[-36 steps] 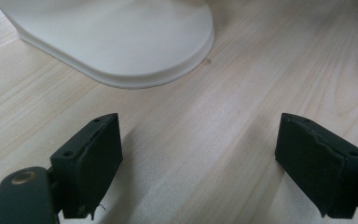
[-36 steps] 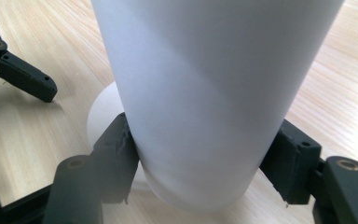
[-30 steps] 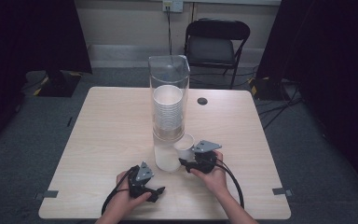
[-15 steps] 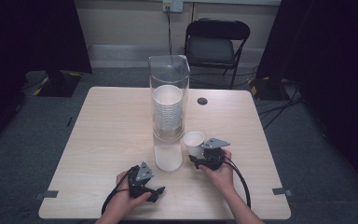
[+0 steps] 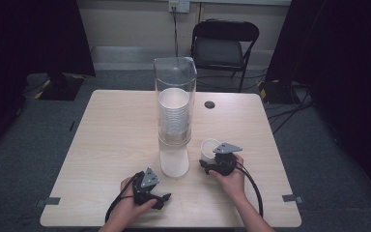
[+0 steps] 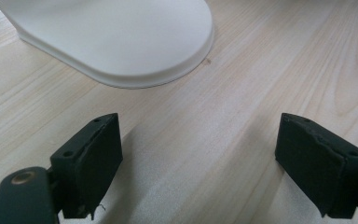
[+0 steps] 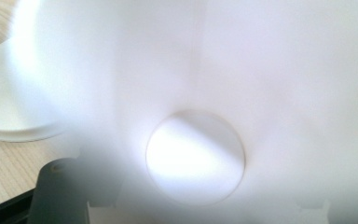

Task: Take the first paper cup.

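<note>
A tall clear cup dispenser [image 5: 175, 92] holds a stack of white cups [image 5: 174, 113] over a white base [image 5: 175, 164] at mid-table. One white paper cup [image 5: 208, 146] stands upright to the right of the base. My right gripper [image 5: 210, 162] sits against that cup's near side. Its jaws have just been opening, with the cup still between them. In the right gripper view the cup's inside [image 7: 196, 93] is blurred and very close, and the jaws show only dimly through its wall. My left gripper [image 5: 163, 198] rests open near the front edge, and the dispenser base [image 6: 121, 42] lies ahead of its empty jaws.
A small black round cap [image 5: 209, 104] is set into the wooden table [image 5: 111, 140] behind the cup. A black folding chair [image 5: 224, 46] stands beyond the far edge. Cables trail from both grippers toward the front edge.
The right hand has carried the single cup rightward away from the dispenser base and stood it on the table. The left gripper has stayed put.
</note>
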Demonstrator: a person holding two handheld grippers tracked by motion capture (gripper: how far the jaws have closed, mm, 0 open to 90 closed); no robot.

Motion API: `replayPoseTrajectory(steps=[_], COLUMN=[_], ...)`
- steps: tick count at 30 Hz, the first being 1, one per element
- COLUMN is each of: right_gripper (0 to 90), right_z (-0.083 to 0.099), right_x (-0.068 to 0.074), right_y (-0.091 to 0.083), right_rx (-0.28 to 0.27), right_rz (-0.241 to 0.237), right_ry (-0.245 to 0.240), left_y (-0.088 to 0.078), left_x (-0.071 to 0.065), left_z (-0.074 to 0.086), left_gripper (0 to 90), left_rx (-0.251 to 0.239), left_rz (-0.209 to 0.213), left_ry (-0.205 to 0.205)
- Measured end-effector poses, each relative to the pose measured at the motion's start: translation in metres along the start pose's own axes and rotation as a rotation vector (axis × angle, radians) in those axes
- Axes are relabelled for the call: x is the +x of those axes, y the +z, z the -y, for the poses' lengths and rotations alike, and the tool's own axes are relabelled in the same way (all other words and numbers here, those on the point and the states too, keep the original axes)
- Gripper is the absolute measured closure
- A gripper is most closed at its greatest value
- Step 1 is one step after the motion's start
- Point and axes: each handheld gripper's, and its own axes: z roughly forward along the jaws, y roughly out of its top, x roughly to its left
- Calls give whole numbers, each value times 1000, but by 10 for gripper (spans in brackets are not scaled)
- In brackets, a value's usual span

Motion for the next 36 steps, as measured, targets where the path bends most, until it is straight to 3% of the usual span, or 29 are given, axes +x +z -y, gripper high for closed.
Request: replayPoseTrajectory(steps=[3, 17, 18, 20, 21, 25, 32, 36], right_gripper=[225, 226, 239, 382, 402, 452, 484, 506], right_z=[0, 11, 13, 15, 15, 12, 9, 7], right_x=[-3, -7, -7, -9, -9, -11, -18, -21], right_y=[-3, -21, -22, -24, -25, -23, -11, -8], right_rx=[-5, -1, 4, -8, -10, -16, -13, 10], right_rz=[15, 16, 21, 2, -3, 10, 55, 61], right_ry=[7, 17, 16, 10, 7, 5, 60, 57], left_y=[0, 0, 0, 0, 0, 0, 0, 0], left_x=[0, 0, 0, 0, 0, 0, 0, 0], left_z=[0, 0, 0, 0, 0, 0, 0, 0], left_gripper=[141, 141, 141, 141, 141, 141, 141, 141], left_rx=[-1, 0, 0, -1, 0, 0, 0, 1], left_rz=[1, 0, 0, 1, 0, 0, 0, 0], left_ry=[-6, 0, -1, -2, -1, -1, -1, 1])
